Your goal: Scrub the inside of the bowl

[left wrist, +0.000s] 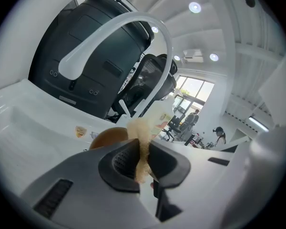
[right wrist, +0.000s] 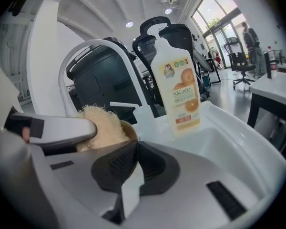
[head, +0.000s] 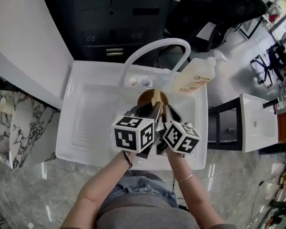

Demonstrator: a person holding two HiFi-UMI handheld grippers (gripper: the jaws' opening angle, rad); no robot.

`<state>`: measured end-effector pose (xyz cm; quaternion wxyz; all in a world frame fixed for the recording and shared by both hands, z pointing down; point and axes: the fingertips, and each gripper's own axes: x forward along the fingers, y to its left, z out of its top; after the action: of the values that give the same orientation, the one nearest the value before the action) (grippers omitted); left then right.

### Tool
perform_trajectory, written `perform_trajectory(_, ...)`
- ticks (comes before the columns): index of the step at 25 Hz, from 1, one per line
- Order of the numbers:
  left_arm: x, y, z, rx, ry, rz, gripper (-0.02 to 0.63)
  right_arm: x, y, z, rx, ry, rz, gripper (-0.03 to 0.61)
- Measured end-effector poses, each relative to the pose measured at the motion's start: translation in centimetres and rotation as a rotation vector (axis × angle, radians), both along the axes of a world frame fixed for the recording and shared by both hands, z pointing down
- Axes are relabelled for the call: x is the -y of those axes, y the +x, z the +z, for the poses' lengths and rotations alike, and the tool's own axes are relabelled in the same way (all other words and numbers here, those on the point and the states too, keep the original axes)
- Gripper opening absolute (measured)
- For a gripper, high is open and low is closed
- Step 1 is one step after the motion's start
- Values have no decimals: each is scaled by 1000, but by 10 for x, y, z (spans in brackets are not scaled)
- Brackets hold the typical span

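Within the white plastic sink basin, the small brown round bowl is being pinched, apparently at its rim, by the right gripper's closed fingers. The soft beige fibrous scrub pad is being squeezed between the left gripper's fingers. The bowl is being judged light, rigid and probably slippery, best held by the rim.

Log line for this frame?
left hand-held gripper: shut on sponge | right hand-held gripper: shut on bowl | sponge in bowl, over sink
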<state>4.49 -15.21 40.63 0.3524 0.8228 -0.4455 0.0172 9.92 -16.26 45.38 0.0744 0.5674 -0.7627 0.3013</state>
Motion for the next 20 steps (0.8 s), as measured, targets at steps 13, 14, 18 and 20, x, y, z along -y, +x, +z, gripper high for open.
perform_trajectory(13,-6,-1,37,-42,-116,-7,46,5,2,1,-3,2,14,18)
perform_trajectory(14,-7,-4,39,-28,-122,-2,46,5,2,2,-6,0,15,18)
perform_trajectory(18,-11,-20,48,42,-132,25,46,6,1,4,-13,-7,8,18)
perform_trajectory(20,-11,-27,50,79,-133,32,46,6,1,4,-22,-10,6,18)
